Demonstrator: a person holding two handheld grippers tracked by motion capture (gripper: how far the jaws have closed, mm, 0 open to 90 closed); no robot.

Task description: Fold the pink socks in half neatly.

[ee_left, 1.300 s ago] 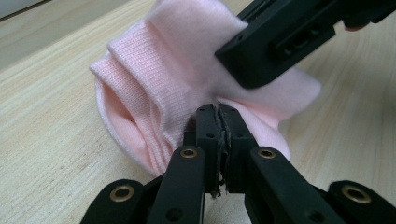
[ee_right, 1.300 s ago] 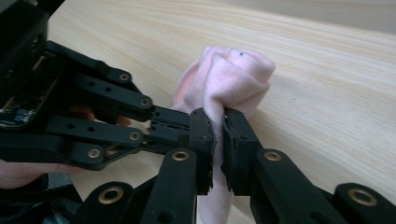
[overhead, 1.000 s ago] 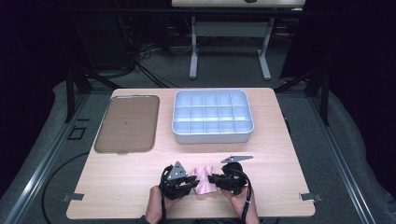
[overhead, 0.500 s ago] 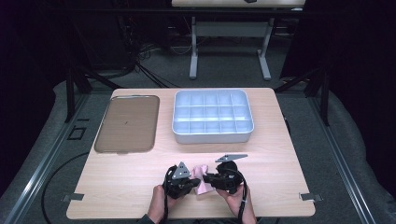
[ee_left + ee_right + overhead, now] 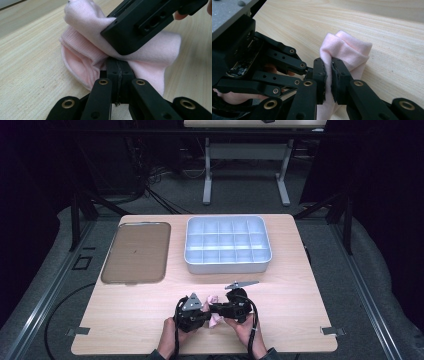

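The desk (image 5: 310,320) is a pale wooden top, and everything on it can be placed from the grey divided tray (image 5: 228,245), which sits toward the far edge, a little right of the middle. That tray is cut into rows of small compartments, and from the high view every one of them looks bare. Just to the left of the tray, apart from it, lies a flat brown tray (image 5: 136,252) with a low rim; nothing rests on it but a tiny speck that I cannot make out.

Well in front of the divided tray, near the person's edge of the desk, two hands meet over a small pink sock (image 5: 82,53). The left tongs (image 5: 117,67) are pressed together on the sock's folded cloth. The right tongs (image 5: 328,80) are clamped on the same sock from the other side, with pink fabric squeezed between the pads. The sock lies bunched on the desk between them.

From above, most of the sock is hidden under the two tools, so just a bit of pink peeps out. The person's forearms are cut off at the bottom edge.
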